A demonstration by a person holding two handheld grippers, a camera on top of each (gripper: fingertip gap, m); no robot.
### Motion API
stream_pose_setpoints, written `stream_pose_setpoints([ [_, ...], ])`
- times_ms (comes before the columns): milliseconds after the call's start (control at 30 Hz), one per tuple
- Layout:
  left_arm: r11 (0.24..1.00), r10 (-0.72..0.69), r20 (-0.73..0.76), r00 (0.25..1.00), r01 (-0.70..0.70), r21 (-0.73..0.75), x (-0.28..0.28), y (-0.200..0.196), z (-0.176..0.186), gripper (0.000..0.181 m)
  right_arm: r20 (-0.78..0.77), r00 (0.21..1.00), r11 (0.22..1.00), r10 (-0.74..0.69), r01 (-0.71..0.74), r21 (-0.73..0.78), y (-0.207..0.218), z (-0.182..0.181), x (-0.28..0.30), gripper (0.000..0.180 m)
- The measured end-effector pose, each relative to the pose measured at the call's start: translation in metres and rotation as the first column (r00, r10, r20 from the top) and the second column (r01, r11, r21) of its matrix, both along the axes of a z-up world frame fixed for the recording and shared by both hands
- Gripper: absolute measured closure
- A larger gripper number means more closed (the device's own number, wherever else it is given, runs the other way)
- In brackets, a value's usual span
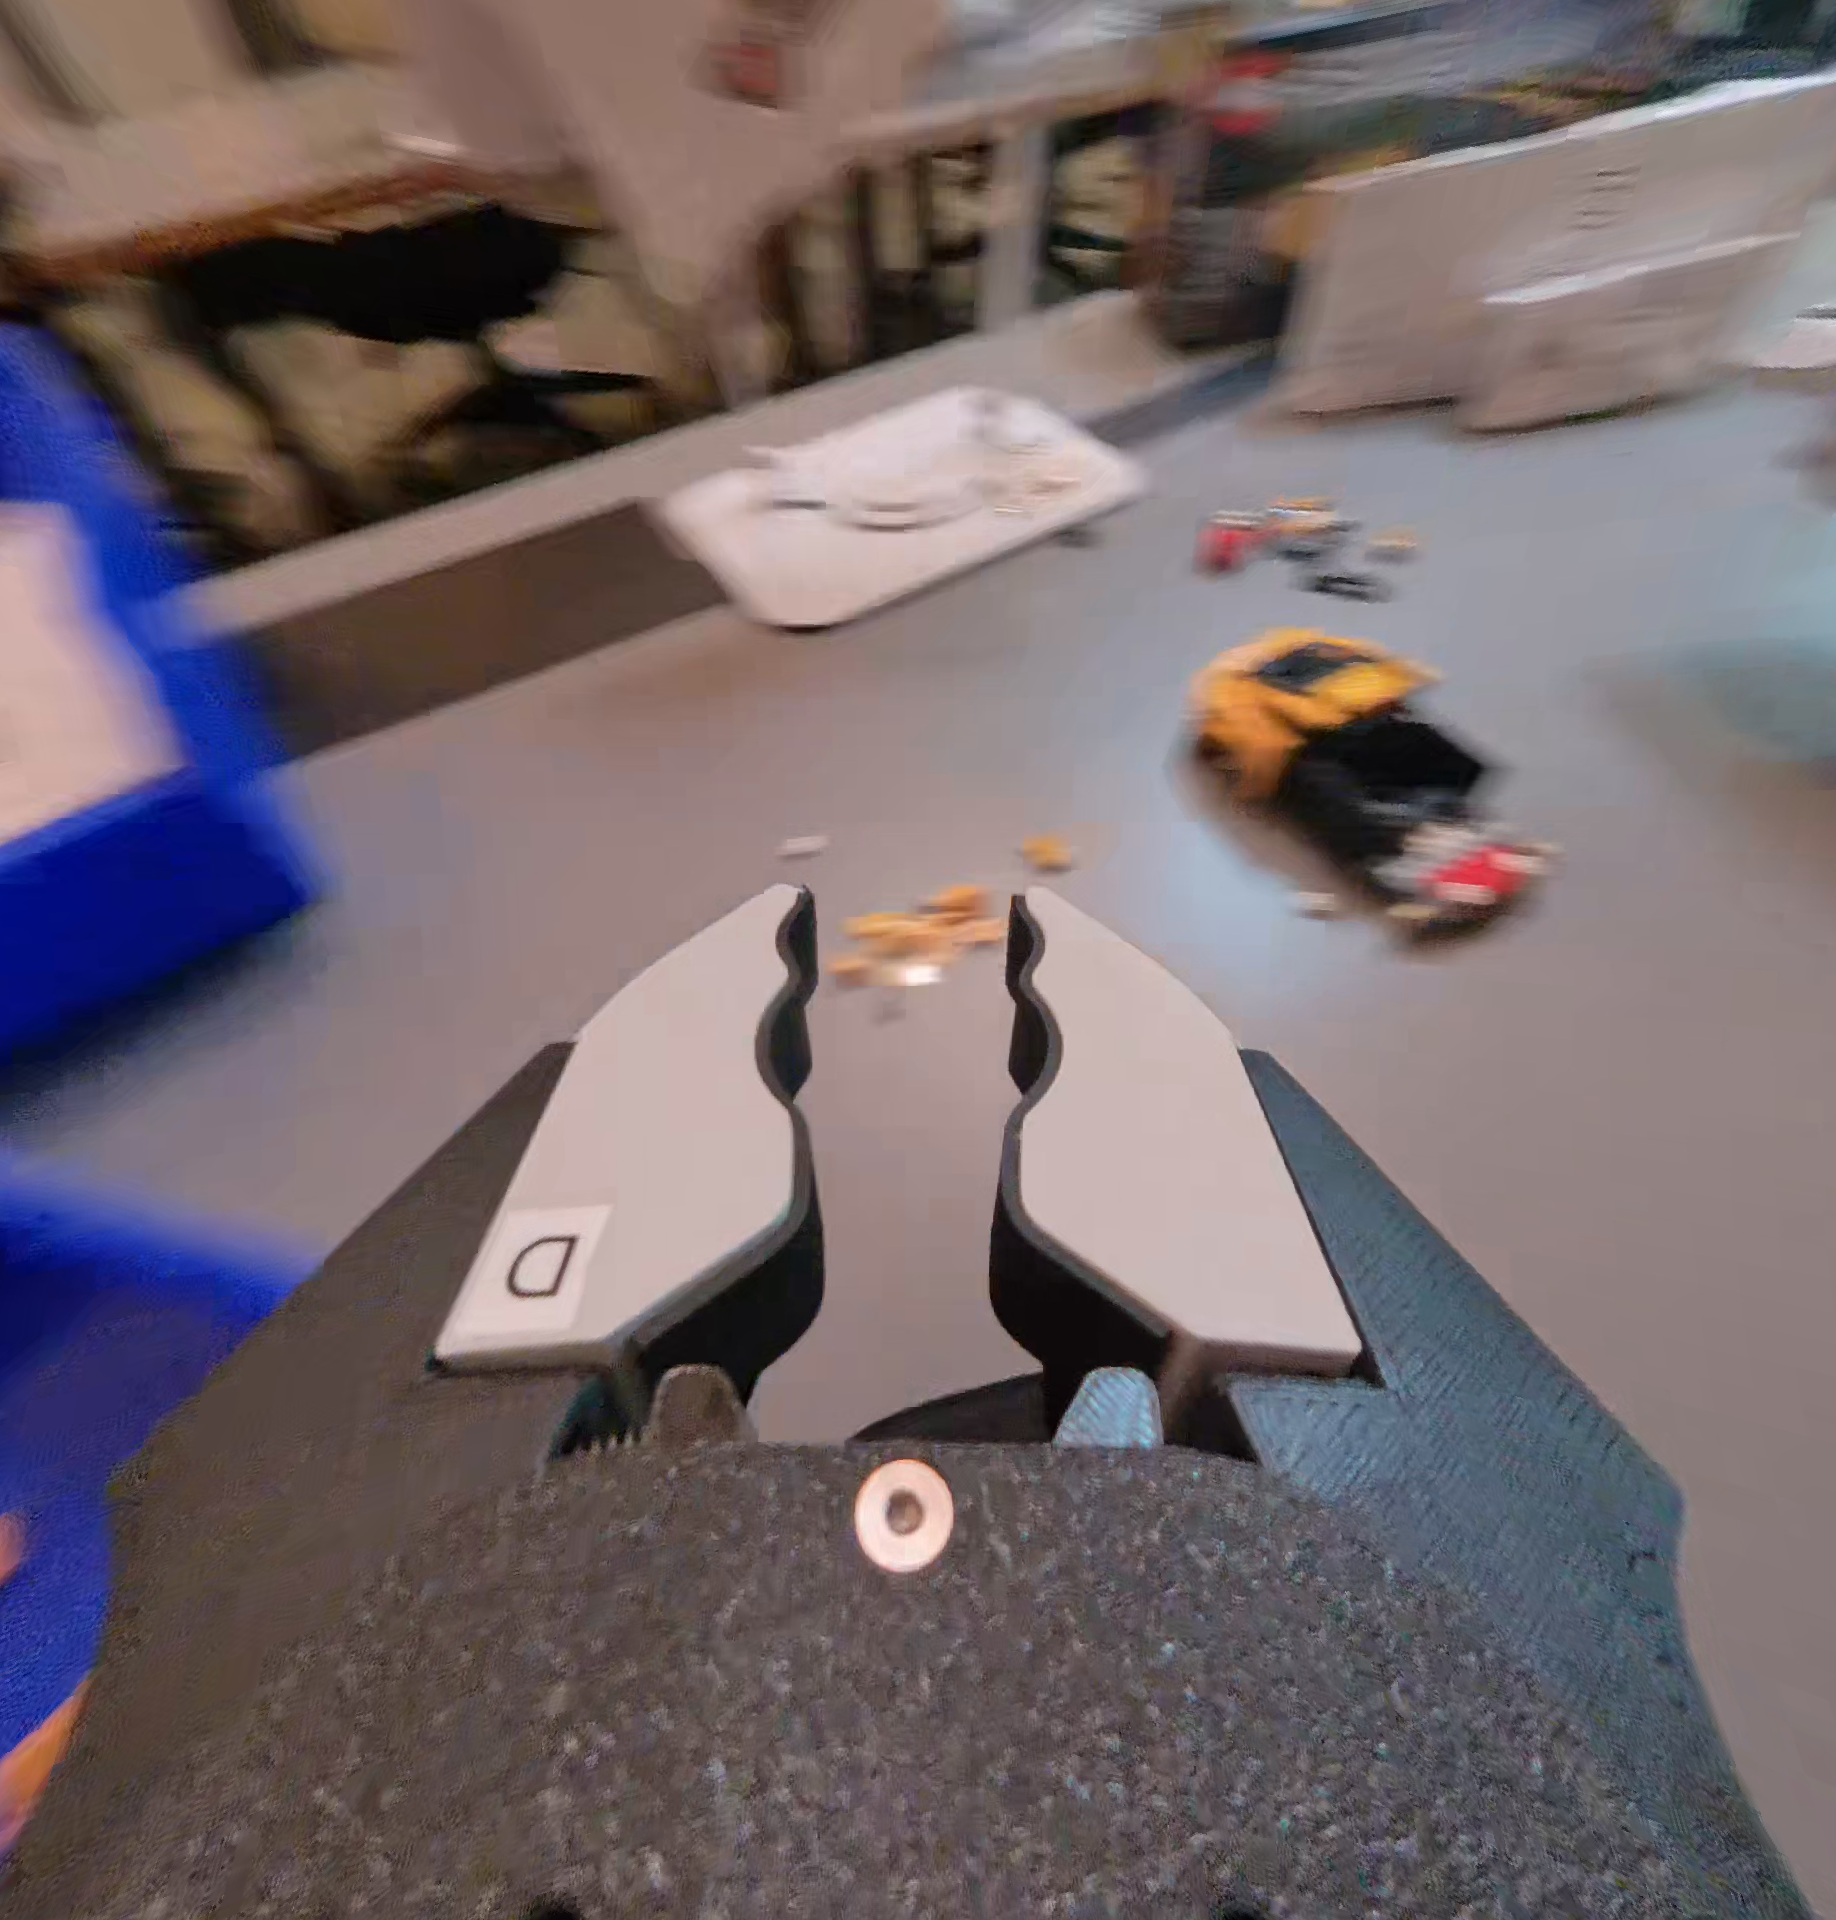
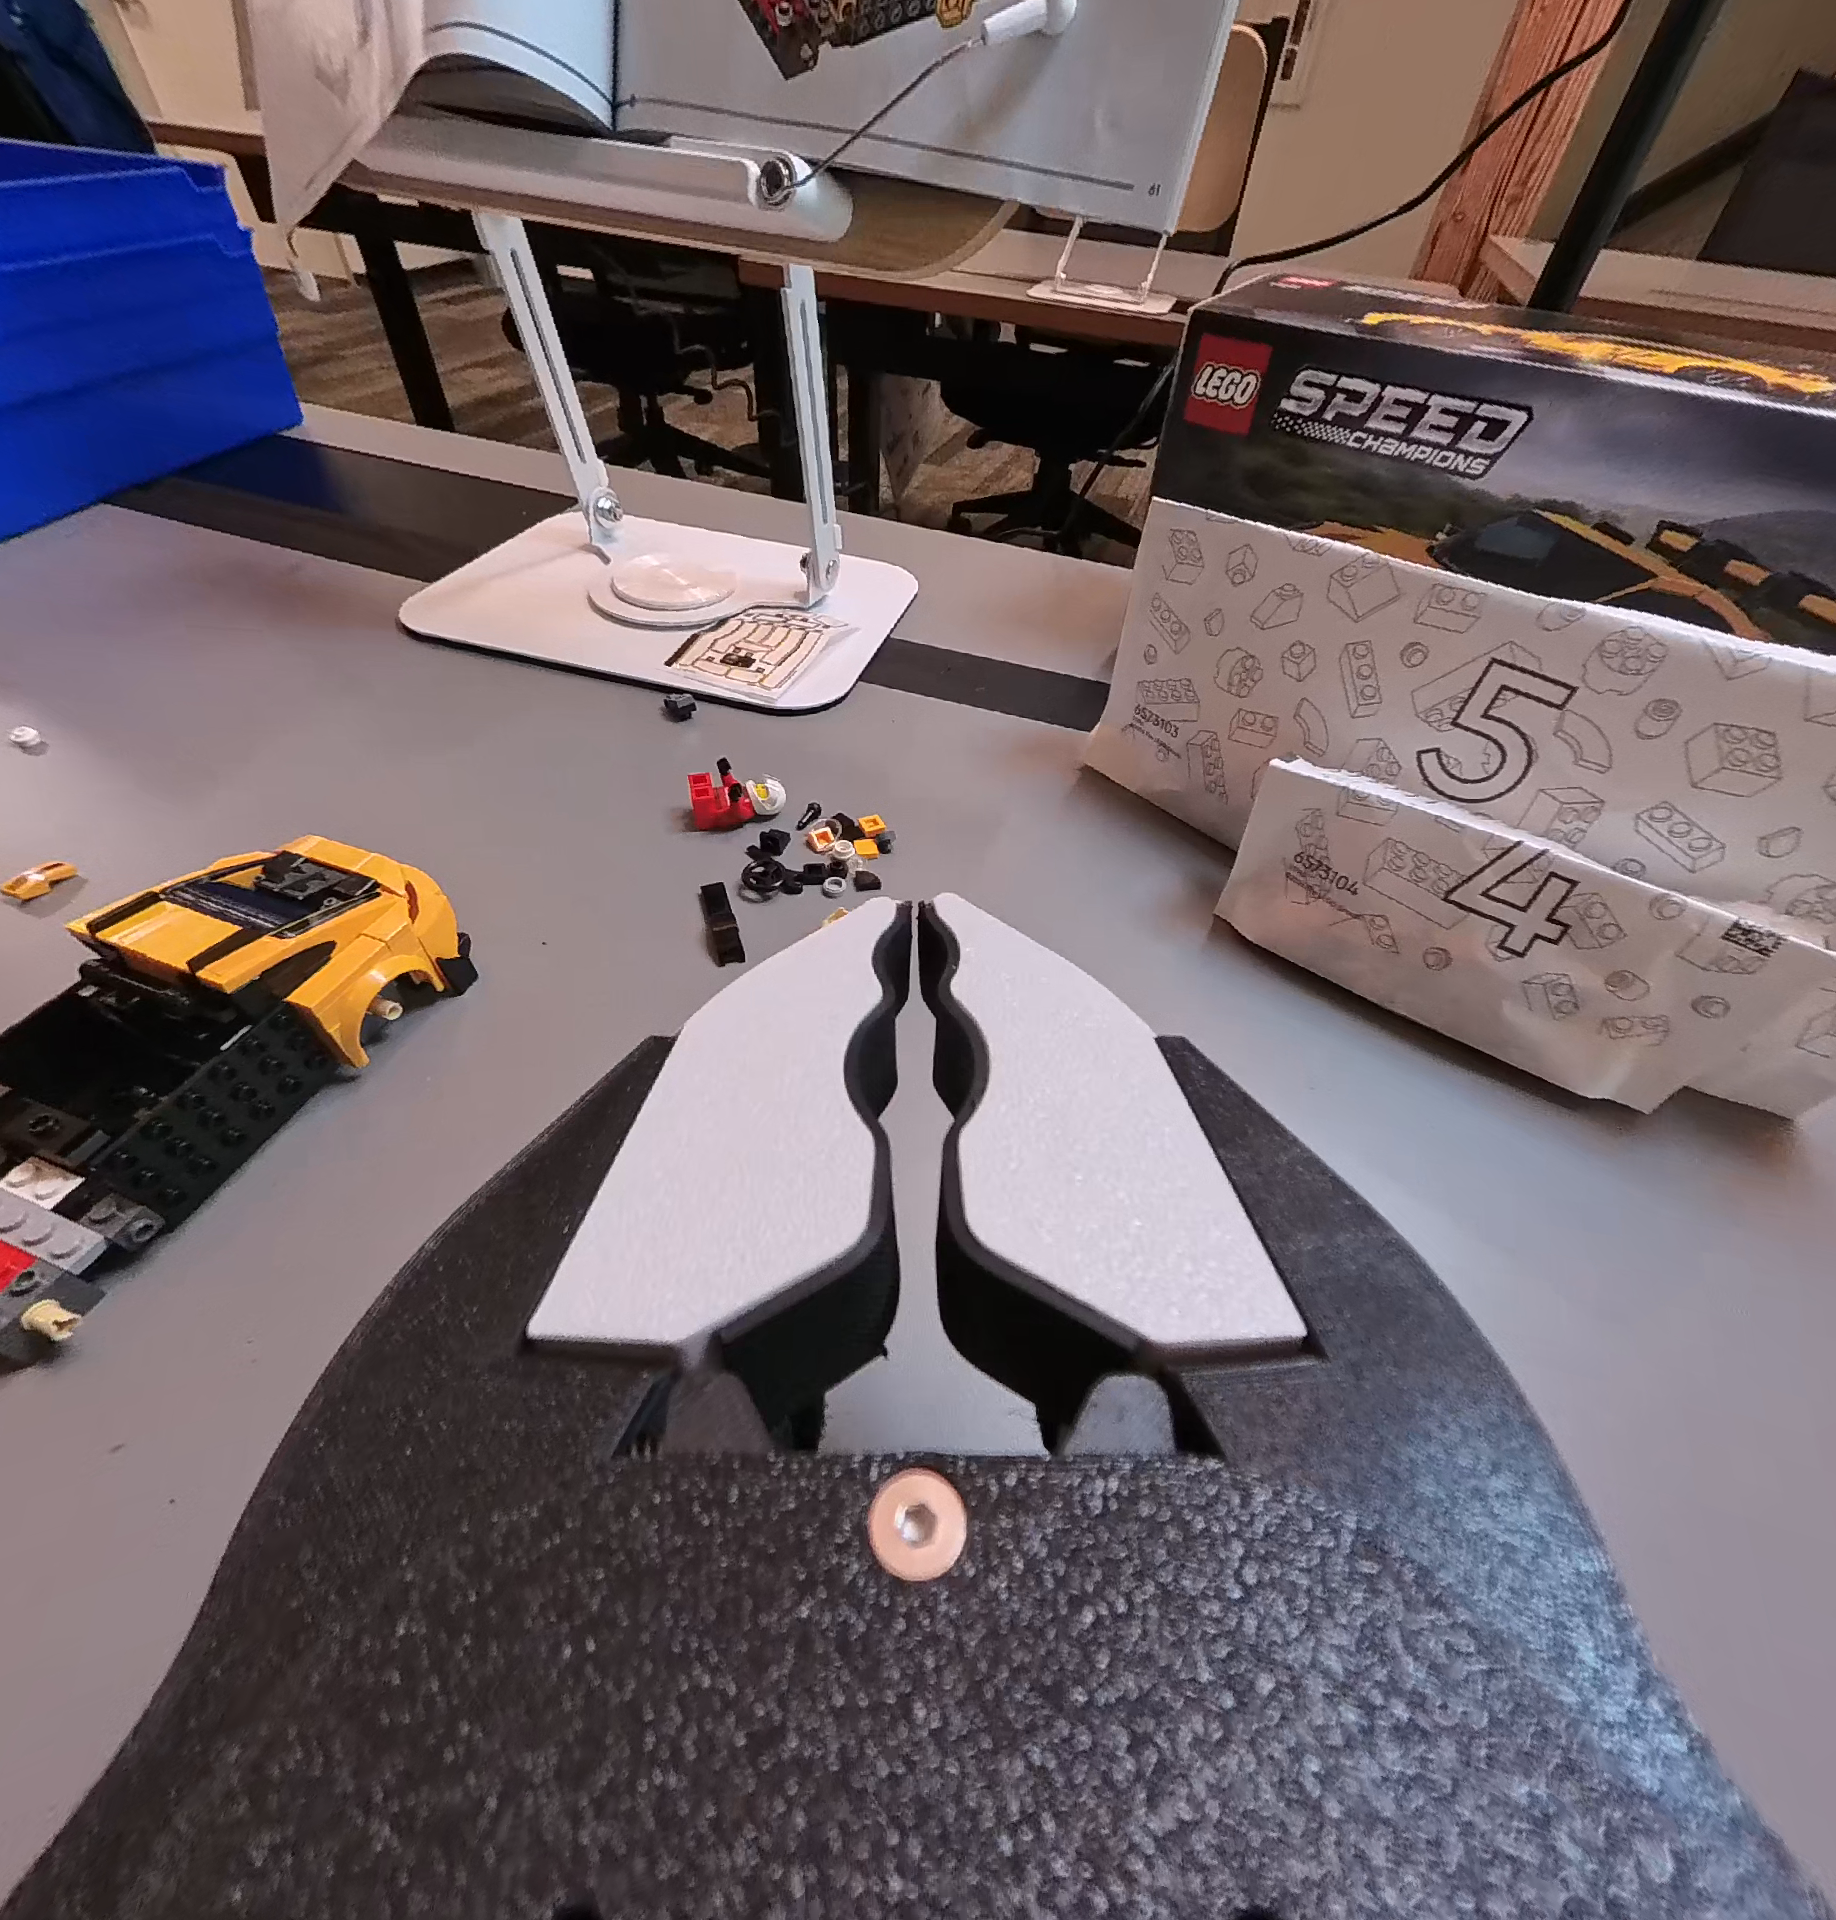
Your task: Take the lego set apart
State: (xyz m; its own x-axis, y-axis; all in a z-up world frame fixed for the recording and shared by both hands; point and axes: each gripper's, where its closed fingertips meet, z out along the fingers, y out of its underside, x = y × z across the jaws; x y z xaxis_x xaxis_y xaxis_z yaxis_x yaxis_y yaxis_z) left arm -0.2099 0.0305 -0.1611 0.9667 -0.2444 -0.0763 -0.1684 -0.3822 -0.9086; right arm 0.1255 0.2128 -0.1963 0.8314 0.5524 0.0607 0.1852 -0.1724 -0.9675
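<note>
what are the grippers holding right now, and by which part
Nothing is held. The left gripper is open over loose yellow pieces; the right gripper is shut on nothing. The yellow car lies untouched on the table.

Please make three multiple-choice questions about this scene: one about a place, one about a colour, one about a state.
1. Where does the small loose-parts pile lie?
A. Between car and paper bags
B. Inside the blue bin
C. On the box

2. What colour is the car roof?
A. Green
B. Yellow
C. White

3. How is the left gripper?
A. Shut on a brick
B. Open, empty
C. Out of view

Answers: 1 A, the pile lies on the table right of the car, left of the paper bags. 2 B, yellow panels show. 3 B, table shows between its jaws.
</note>
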Motion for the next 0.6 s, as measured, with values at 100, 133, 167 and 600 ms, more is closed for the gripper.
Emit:
stream_pose_setpoints([
  [100, 0.954, -0.242, 0.075, 0.967, 0.251, -0.162, 0.083, 0.014, -0.044, 0.144, -0.006, 1.0, 1.0, -0.002, 0.002, 0.005, 0.0, 0.002, 0.001, 0.179],
  [133, 0.933, -0.297, 0.064, 0.953, 0.304, -0.192, 0.102, 0.017, -0.055, 0.145, -0.01, 1.0, 1.0, -0.003, 0.003, 0.005, 0.0, 0.003, 0.002, 0.179],
  [167, 0.914, -0.336, 0.041, 0.941, 0.336, -0.227, 0.115, 0.022, -0.067, 0.145, -0.014, 1.0, 1.0, -0.006, 0.006, 0.005, 0.0, 0.003, 0.002, 0.179],
  [600, 0.834, -0.407, 0.041, 0.912, 0.389, -0.392, 0.142, 0.051, -0.128, 0.164, -0.041, 0.999, 1.0, 0.01, -0.01, -0.011, 0.0, 0.004, 0.003, 0.178],
])
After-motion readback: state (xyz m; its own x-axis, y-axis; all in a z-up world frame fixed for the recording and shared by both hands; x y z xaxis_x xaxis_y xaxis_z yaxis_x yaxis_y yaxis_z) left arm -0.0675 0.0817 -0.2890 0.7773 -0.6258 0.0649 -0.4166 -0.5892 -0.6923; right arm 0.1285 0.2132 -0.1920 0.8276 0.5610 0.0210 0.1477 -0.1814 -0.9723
